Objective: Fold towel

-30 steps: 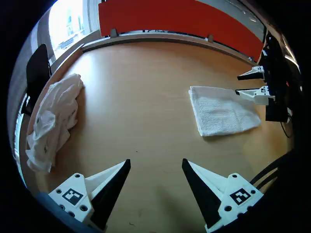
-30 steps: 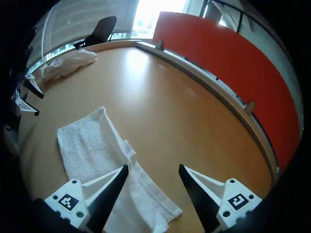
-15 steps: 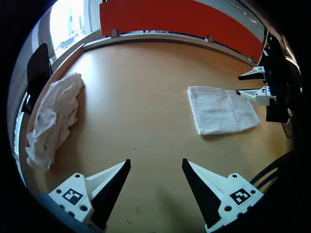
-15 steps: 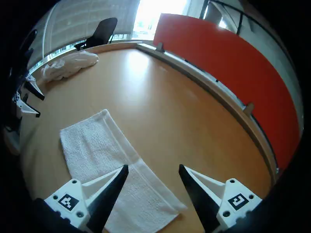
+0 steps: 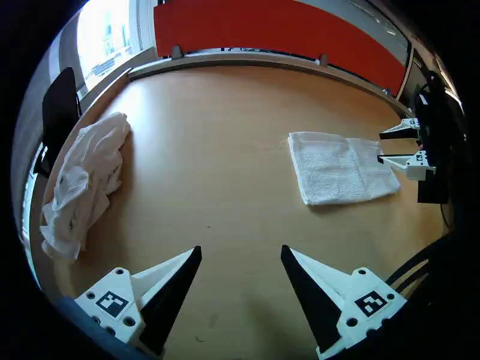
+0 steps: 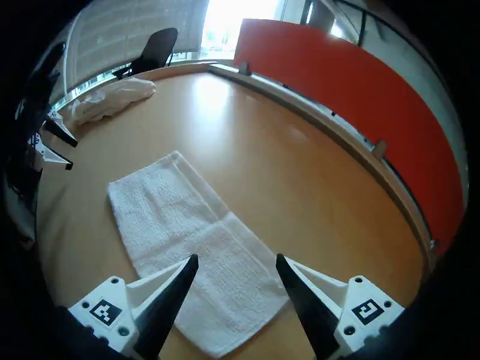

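A white towel lies folded flat on the wooden table, right of centre in the left gripper view. In the right gripper view the same towel spreads in front of my right gripper, whose open fingers hang just above its near end. That right gripper also appears at the towel's right edge in the left gripper view. My left gripper is open over bare wood, well short of the towel. In the right gripper view it sits at the far left.
A crumpled heap of white cloth lies near the table's left edge; the right gripper view has it at the far end. A red partition runs along the table's back edge. A black chair stands beyond the table.
The towel's lifted end has dropped flat onto the table. My right gripper has drawn back toward the towel's near edge. My left gripper has stayed put.
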Tool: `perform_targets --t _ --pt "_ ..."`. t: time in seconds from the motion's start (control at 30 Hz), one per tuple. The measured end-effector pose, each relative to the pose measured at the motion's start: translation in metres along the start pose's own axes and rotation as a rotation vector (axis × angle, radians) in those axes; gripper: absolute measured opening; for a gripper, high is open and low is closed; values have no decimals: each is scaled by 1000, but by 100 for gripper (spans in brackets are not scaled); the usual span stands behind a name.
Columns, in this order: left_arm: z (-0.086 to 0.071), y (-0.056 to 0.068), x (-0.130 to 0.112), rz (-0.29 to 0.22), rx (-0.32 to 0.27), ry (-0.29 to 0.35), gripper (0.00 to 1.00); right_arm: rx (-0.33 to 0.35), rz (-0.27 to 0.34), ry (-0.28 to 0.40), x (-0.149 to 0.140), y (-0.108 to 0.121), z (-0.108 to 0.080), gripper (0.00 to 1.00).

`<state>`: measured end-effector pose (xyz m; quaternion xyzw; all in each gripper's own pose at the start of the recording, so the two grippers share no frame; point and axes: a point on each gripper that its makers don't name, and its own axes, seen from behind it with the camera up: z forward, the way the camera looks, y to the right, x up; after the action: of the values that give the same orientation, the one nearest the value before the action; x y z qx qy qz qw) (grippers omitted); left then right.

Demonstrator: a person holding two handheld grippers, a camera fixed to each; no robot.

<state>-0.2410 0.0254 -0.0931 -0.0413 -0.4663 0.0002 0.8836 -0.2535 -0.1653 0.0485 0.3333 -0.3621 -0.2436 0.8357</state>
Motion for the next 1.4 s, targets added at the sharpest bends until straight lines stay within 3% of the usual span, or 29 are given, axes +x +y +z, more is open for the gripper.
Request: perform_targets --t 0.7,1.13,1.4 --pt "-6 2 -7 3 -3 -4 99 -19 54 -43 -64 -12 -40 100" --pt "-6 2 -10 3 1 -11 99 -19 75 -65 -92 -14 -49 100" --pt "-8 1 -12 3 5 -12 99 31 92 -111 -111 -25 -48 84"
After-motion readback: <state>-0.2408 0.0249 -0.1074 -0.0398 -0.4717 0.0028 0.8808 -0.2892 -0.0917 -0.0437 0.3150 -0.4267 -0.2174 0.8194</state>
